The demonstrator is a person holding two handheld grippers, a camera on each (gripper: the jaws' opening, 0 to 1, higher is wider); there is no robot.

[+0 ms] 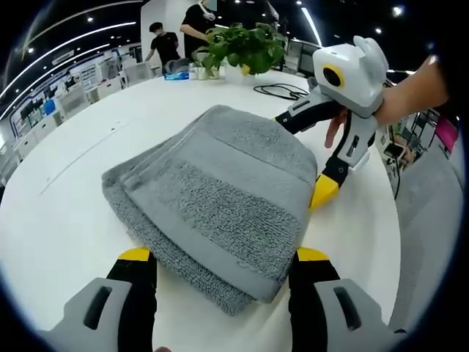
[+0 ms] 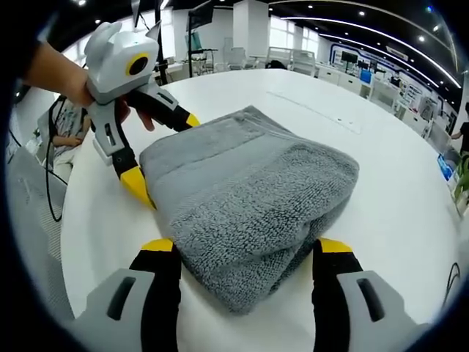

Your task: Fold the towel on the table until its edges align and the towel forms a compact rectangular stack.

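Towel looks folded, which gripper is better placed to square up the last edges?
Either, with a slight edge to the left. Both grippers, left and right, are open, jaws straddling opposite ends of the folded towel. The left faces the uneven layered corner.

One towel, one plant, two tools.

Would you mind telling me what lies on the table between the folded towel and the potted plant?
In the left gripper view, only bare white table lies between the grey towel and the potted plant; a black cable lies off to the side.
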